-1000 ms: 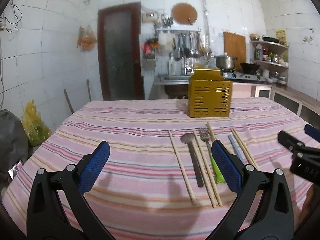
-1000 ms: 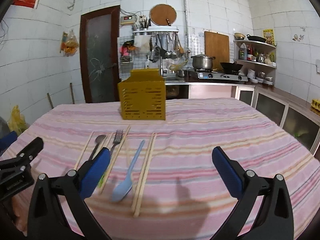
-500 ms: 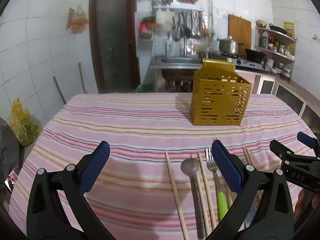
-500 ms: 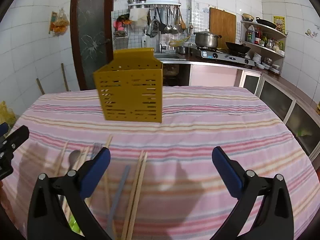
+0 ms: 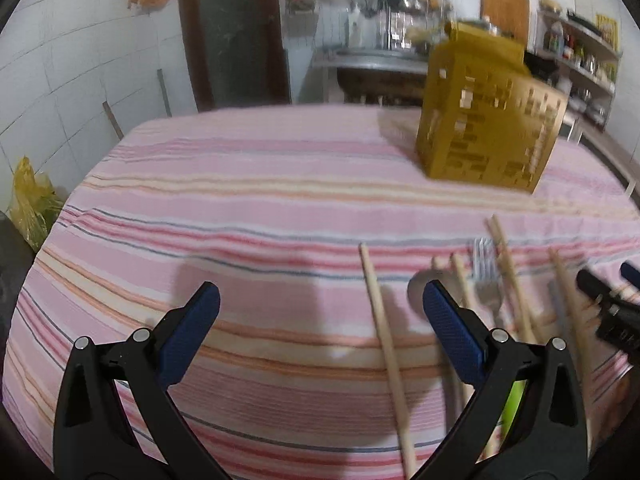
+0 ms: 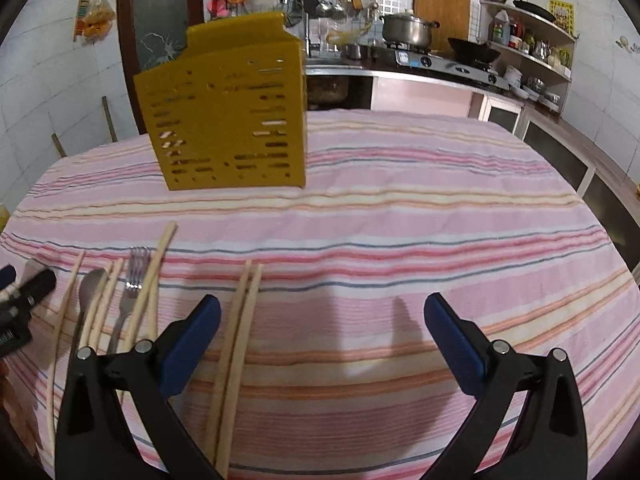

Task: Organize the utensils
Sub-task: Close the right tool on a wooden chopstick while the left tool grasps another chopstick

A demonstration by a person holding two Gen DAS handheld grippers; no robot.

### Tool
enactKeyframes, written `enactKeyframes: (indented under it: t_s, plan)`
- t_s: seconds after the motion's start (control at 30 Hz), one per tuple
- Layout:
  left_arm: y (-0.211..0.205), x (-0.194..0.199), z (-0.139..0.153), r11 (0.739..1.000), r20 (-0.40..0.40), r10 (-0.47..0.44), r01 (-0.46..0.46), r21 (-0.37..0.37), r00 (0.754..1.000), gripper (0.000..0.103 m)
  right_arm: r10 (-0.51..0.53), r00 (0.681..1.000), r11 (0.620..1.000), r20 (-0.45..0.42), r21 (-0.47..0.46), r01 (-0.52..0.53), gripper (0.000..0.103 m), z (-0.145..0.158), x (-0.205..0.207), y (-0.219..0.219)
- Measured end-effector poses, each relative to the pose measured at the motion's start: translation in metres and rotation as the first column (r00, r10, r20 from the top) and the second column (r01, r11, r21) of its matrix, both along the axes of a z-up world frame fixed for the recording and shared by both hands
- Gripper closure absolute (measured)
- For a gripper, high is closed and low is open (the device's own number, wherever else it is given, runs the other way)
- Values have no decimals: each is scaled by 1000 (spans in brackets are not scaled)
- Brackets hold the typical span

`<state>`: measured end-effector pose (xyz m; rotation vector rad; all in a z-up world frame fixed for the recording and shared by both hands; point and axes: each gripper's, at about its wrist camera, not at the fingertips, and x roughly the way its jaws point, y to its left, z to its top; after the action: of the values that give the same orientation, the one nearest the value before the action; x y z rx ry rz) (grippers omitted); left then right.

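Left tongs (image 5: pixel 320 312) spread wide, nothing between the blue pads, hovering low over the striped table (image 5: pixel 240 200). Right tongs (image 6: pixel 322 316) likewise spread and empty. Utensils lie in a loose row on the cloth near the tongs: single chopstick (image 5: pixel 384 344) farthest left, then metal spoon (image 6: pixel 90 286), fork (image 6: pixel 134 280), more chopsticks crossing them, and a chopstick pair (image 6: pixel 240 332) lying side by side just beside the right tongs' left pad (image 6: pixel 192 344). Yellow slotted utensil holder (image 6: pixel 228 120) stands upright farther back on the table, apart from the row. Left view motion-blurred
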<state>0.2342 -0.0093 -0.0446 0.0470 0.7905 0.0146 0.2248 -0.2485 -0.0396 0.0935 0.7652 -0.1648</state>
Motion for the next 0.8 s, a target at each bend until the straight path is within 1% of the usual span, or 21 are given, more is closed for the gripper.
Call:
enactKeyframes:
  t_s: [0.07, 0.23, 0.5, 0.63, 0.8]
  plan:
    - [-2, 3, -6, 1000, -28, -13, 13, 0, 1000, 5, -3, 1000, 1000, -20, 6, 4, 4, -3, 4, -2]
    - [-4, 6, -15, 1000, -67, -23, 23, 2, 998, 5, -20, 998, 999, -61, 29, 22, 4, -11, 11, -7]
    - [2, 14, -24, 1000, -132, -10, 8, -16, 991, 5, -27, 997, 999, -66, 26, 29, 4, -11, 13, -8]
    - [1, 16, -25, 1000, -137, -7, 7, -1, 991, 5, -29, 997, 999, -69, 26, 31, 4, -11, 14, -7]
    - [0, 19, -27, 1000, -148, -6, 6, -1, 989, 4, -26, 997, 1000, -78, 12, 27, 4, -12, 14, -7]
